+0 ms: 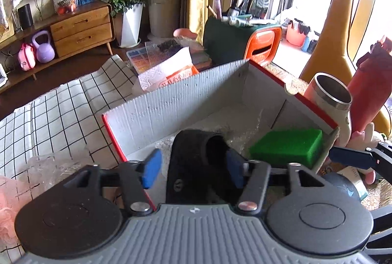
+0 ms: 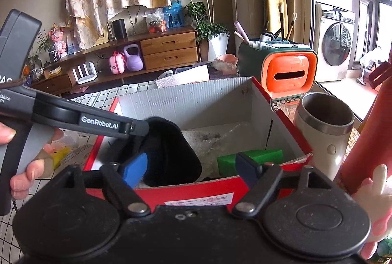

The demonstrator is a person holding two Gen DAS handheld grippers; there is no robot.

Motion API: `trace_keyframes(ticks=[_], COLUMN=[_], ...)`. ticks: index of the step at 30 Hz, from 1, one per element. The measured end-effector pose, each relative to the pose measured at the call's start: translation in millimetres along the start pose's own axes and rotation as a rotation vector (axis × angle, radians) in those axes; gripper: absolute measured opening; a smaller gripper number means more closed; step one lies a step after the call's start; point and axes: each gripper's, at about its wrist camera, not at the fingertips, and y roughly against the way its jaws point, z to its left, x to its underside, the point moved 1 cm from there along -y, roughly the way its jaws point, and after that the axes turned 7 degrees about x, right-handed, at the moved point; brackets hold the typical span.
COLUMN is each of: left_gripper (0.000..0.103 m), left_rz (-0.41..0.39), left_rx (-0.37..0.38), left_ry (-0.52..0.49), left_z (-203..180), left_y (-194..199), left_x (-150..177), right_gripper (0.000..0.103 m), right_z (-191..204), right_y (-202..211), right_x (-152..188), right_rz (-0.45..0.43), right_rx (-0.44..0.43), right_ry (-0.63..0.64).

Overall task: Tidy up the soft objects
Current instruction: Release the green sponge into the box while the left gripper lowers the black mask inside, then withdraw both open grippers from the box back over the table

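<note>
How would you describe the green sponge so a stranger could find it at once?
Find the open red-edged cardboard box on the table. Inside, beside a black fabric item, the green sponge lies near the wall closest to the steel cup. It is the only bright green, block-shaped thing there.

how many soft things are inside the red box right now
2: a black fabric piece at the near left of the red box, and a green sponge at the near right corner. The crinkled lining could hide more.
</note>
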Motion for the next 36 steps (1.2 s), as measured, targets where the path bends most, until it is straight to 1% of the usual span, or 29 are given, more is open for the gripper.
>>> trace_keyframes(ticks=[3,5,7,12,14,18,22,26,28,33,36], left_gripper=[0.064,0.069,0.071,0.071,0.075,0.076,0.081,0.082,0.085,0.085,0.090], left_rz=[-0.026,-0.035,-0.049,-0.081,-0.094,-0.118,-0.136,-0.156,-0.156,-0.162,-0.175], left_rx=[0.007,0.010,0.009,0.014,0.012,0.018,0.010,-0.001,-0.003,-0.020,-0.036], left_ry=[-0.004,-0.011,-0.008,0.012,0.017,0.028,0.036,0.038,0.045,0.079,0.088], left_z=[0.3,0.6,1.8,8.4,11.1,17.5,23.9,32.4,38.2,57.0,68.0], left_y=[14.1,23.8,34.7,67.2,81.2,110.1,136.5,162.8,174.1,204.4,222.5], left_x=[-0.7,-0.3,0.9,7.3,11.3,20.7,32.2,46.5,55.0,79.9,94.4], right_gripper=[0.084,0.089,0.092,0.100,0.102,0.103,0.103,0.103,0.103,0.103,0.103], right_z=[4.1,7.4,11.1,22.5,29.2,44.4,60.3,78.0,87.4,109.3,122.7], right_y=[10.0,17.7,25.7,46.0,54.5,68.3,79.0,86.9,90.2,96.1,98.6], right_x=[-1.9,-3.3,-4.7,-8.0,-9.2,-10.3,-11.0,-11.1,-10.9,-8.8,-9.4], right_rz=[-0.009,-0.018,-0.027,-0.051,-0.061,-0.072,-0.082,-0.092,-0.097,-0.098,-0.098], right_rx=[-0.003,-0.006,-0.010,-0.026,-0.031,-0.045,-0.064,-0.088,-0.101,-0.137,-0.162], right_ry=[0.006,0.007,0.009,0.014,0.021,0.038,0.045,0.054,0.055,0.059,0.067])
